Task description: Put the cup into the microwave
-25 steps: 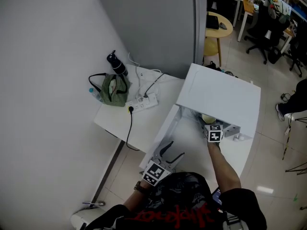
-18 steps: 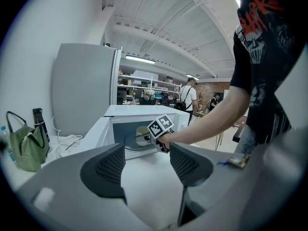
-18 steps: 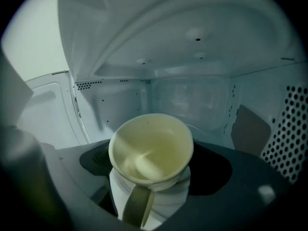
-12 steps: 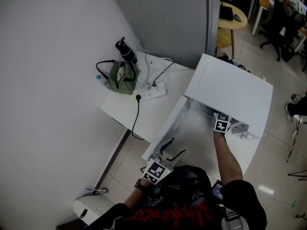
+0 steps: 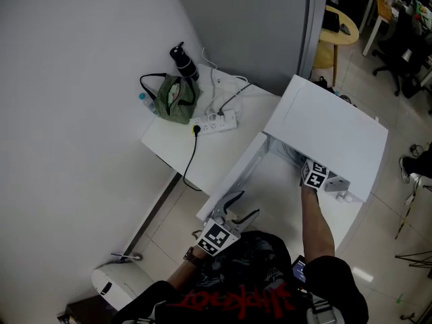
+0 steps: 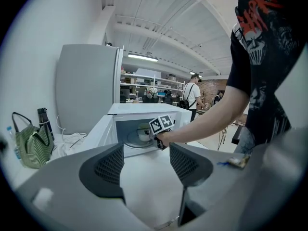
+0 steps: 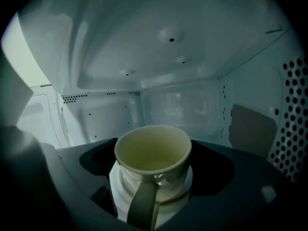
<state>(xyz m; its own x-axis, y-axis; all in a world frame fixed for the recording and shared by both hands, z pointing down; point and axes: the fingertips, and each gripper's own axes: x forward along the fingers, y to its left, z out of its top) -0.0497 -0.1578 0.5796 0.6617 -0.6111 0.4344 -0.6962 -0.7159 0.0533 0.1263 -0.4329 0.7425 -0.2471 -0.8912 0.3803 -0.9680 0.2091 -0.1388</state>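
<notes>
Right tool (image 7: 154, 168): in the right gripper view the jaws are seen closed on the lower body of the cup (image 7: 153, 152), one jaw touching each side. The cup is upright, its handle turned toward the camera, and it is inside the microwave (image 5: 327, 130) cavity, with the perforated side wall at the right. Whether the cup's base rests on the turntable cannot be determined from this view.

In the head view neither the cup nor the jaws are shown; only the marker cube and the forearm are seen at the microwave opening. In the left gripper view the cup is seen from outside, over the glass turntable (image 6: 132, 141), just left of the marker cube.

Left tool (image 6: 147, 153): the jaws are spread apart and nothing is held between them. In the head view it is placed over the near left corner of the desk (image 5: 283, 204), near the free end of the open microwave door (image 5: 236, 174).

The microwave is set along the far edge of the desk. On a second desk (image 5: 169, 150) to the left, a green striped bag (image 5: 174, 100) and a black bottle (image 5: 183, 63) are noted at the far left corner, with a power strip (image 5: 216, 122) just beside them.
</notes>
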